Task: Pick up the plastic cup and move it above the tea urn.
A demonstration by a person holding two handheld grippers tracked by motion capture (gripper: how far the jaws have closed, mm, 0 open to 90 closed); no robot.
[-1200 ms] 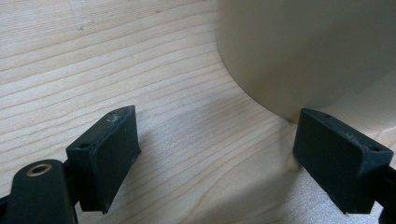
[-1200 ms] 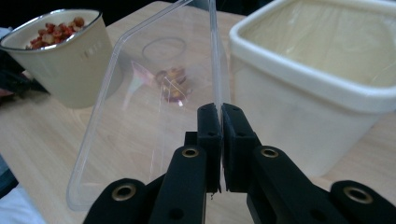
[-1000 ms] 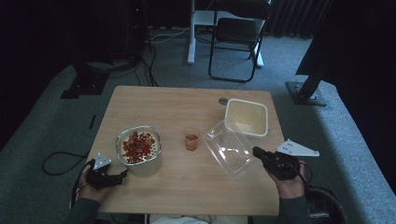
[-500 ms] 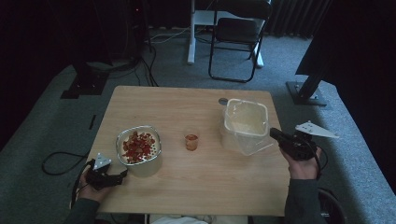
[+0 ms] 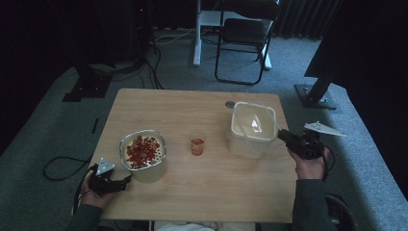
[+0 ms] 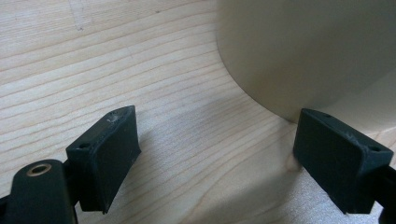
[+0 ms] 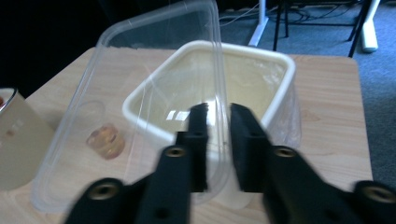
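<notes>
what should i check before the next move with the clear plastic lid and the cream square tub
1. Right gripper released: its jaws have just been opening and the edge of the clear plastic lid stands in the gap; whether the pads still press, cannot tell.
2. Lid seated flat on the cream square plastic tub: not ok, it leans tilted in the right gripper view.
3. Small clear cup with orange contents apart from tub: ok.
4. Left gripper open and free: ok.
5. Round pale bowl of red pieces upright: ok.
</notes>
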